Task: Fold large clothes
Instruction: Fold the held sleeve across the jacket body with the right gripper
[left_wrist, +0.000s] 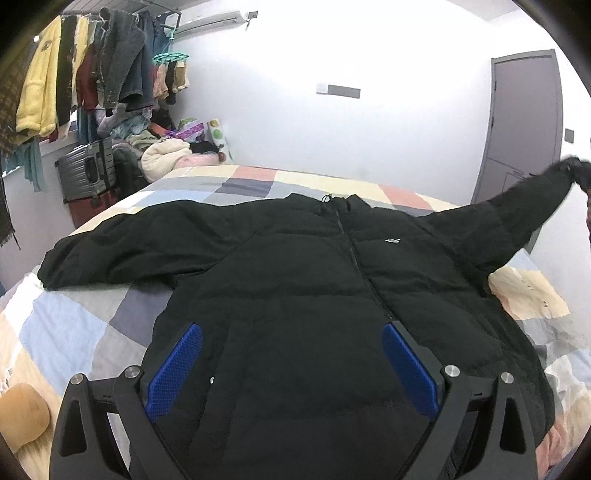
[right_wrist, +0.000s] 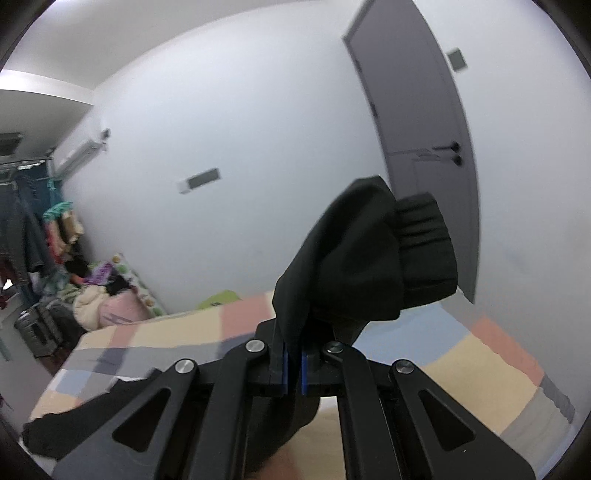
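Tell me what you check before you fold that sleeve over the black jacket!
1. Right gripper pinching the sleeve: ok, its jaws are closed on the cloth near the cuff.
2. Sleeve lifted off the bed: ok, it hangs up in the air at the far right of the left wrist view.
3. Left gripper free: ok, its jaws are wide open above the jacket, holding nothing.
4. Jacket lying flat, zipped, front up: ok.
5. Other sleeve spread out on the bed: ok.
6. Grip strong enough to last the fold: cannot tell.
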